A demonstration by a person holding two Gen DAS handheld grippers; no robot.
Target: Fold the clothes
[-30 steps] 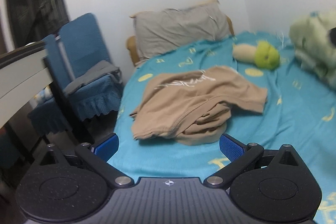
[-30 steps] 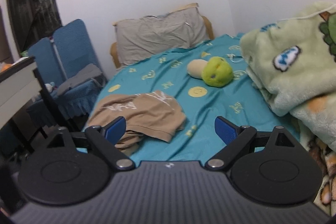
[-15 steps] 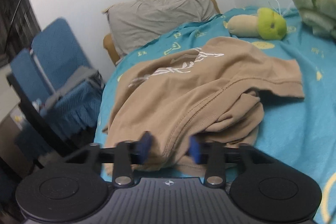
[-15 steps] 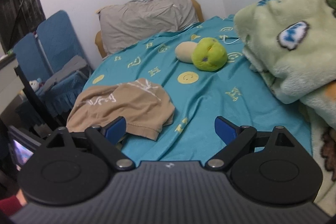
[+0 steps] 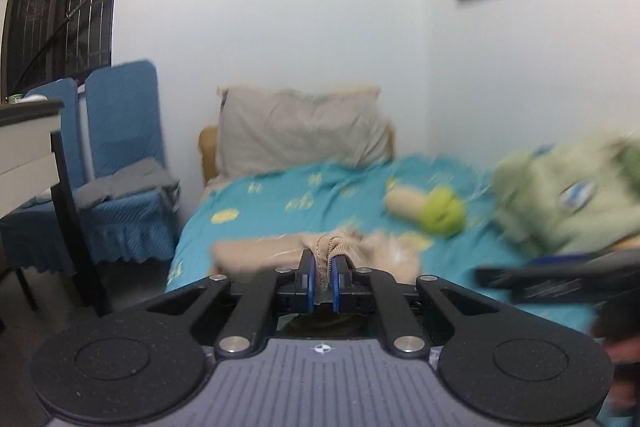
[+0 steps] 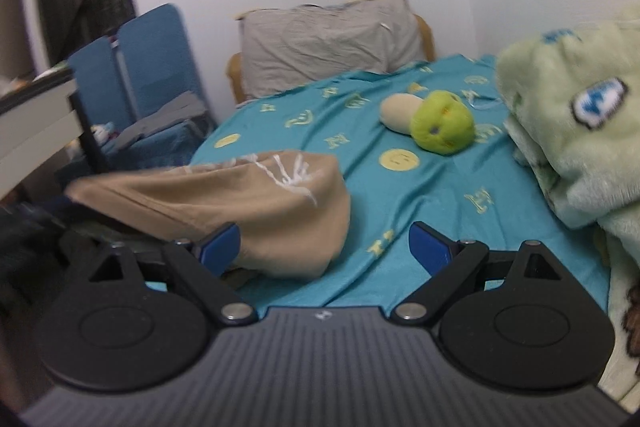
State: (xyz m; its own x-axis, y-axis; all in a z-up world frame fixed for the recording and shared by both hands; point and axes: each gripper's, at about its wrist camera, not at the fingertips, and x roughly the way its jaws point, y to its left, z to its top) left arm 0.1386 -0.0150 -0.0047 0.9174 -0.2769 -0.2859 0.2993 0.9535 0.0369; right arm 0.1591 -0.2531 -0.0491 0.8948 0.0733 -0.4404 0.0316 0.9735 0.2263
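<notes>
A: Left wrist view: what differs from 0.5 s earlier?

B: The left gripper [image 5: 323, 281] was closing around a fold of the tan shirt [image 5: 256, 253]. Now its 2 blue pads pinch a ribbed edge of it, raised, and the camera looks level across the teal bedsheet [image 5: 280, 195]. The view is blurred.

A: How does the shirt lie?

B: A low tan band stretching left to right just beyond the fingers, near the bed's front edge.

A: Right wrist view?

B: The right gripper [image 6: 325, 247] is wide open as before, holding nothing. The shirt [image 6: 256, 211] now bulges up, lifted at its left end, long axis left to right. White scribbled print shows on top. Its right end is just beside the left pad [image 6: 220, 241]. A green plush toy [image 6: 442, 127] lies beyond.
</notes>
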